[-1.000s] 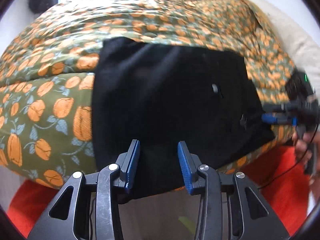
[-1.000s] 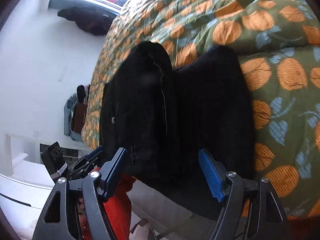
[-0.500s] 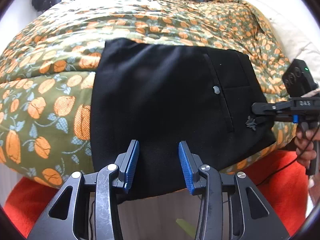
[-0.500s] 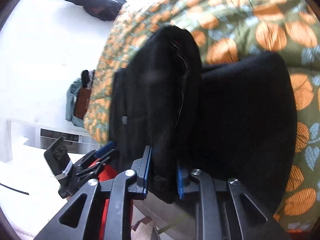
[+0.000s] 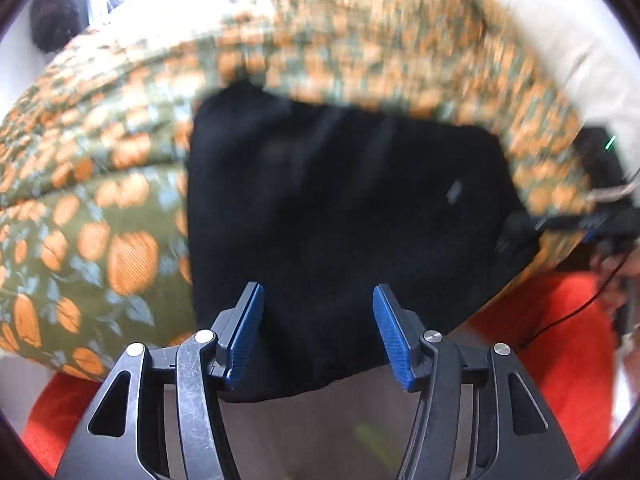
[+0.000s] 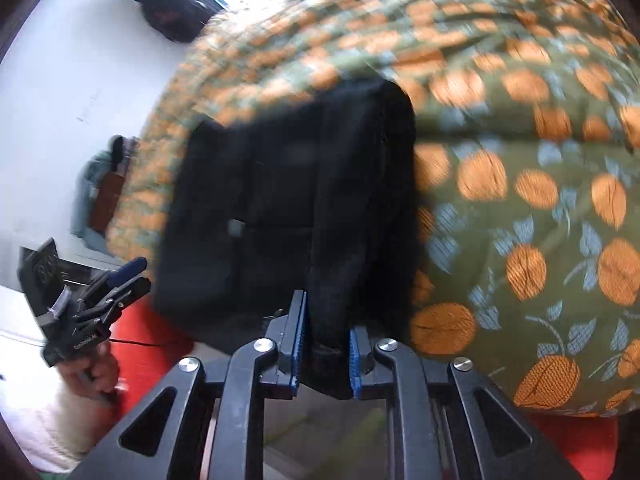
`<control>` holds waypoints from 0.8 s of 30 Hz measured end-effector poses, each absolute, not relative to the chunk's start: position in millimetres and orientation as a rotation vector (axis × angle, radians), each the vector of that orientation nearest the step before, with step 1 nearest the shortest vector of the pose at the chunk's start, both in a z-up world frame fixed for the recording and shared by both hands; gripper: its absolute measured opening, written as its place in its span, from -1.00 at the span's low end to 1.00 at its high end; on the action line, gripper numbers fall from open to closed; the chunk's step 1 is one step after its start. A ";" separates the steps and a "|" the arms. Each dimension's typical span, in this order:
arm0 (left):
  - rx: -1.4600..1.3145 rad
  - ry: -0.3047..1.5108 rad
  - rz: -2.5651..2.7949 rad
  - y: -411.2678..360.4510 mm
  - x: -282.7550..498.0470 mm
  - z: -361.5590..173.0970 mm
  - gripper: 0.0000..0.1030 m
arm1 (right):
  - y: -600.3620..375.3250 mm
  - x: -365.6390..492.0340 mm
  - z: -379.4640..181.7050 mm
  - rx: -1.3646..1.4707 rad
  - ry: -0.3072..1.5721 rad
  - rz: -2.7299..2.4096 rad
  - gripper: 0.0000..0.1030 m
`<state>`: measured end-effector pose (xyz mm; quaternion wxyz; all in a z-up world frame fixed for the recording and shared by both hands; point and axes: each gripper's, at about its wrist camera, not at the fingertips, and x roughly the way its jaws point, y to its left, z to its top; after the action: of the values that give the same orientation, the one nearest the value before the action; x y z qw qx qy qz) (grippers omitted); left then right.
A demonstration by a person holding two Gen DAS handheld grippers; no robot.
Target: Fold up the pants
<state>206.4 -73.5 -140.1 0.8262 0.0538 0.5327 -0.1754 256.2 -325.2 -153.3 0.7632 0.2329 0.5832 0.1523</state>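
**Right tongs hold the pants edge, left tongs stand apart**

The black pants (image 5: 340, 208) lie on the bed, on a green cover with orange fruit print (image 5: 100, 216). They are already a compact block, and the near edge hangs a little over the bed side. Both pictures are blurred, so small details of the cloth are hard to read.

The right tongs (image 6: 325, 354) are pressed together on a thick bunch of the pants (image 6: 304, 208), at the near edge. The cloth rises from the blue pads toward 12 o'clock as a raised ridge, while the rest of the block lies flat toward 9 o'clock. I judge that this grip is there to lift or pull one layer over the other, because a flat part cannot be turned without a firm hold on its edge.

The left tongs (image 5: 318, 330) are apart, with nothing between the pads. The hanging edge of the pants shows between and beyond them, toward 12 o'clock; whether a pad touches the cloth I cannot tell. Probably this hand waits to take a second hold or to press the block down.

In the left view the other tool appears at 3 o'clock, at the right edge of the pants. The red cloth (image 5: 560, 344) below the bed is at 5 o'clock.

The fold seems near its end, but it is not laid flat yet.
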 end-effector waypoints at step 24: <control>0.151 1.104 -0.142 -57.6 219.2 -117.3 0.52 | -287.8 240.4 -83.7 0.215 0.999 0.279 -0.24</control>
<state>219.2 -57.6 -117.3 0.8465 0.0715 0.5233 -0.0672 240.4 -287.8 -83.7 0.8629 0.1026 0.4766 0.1331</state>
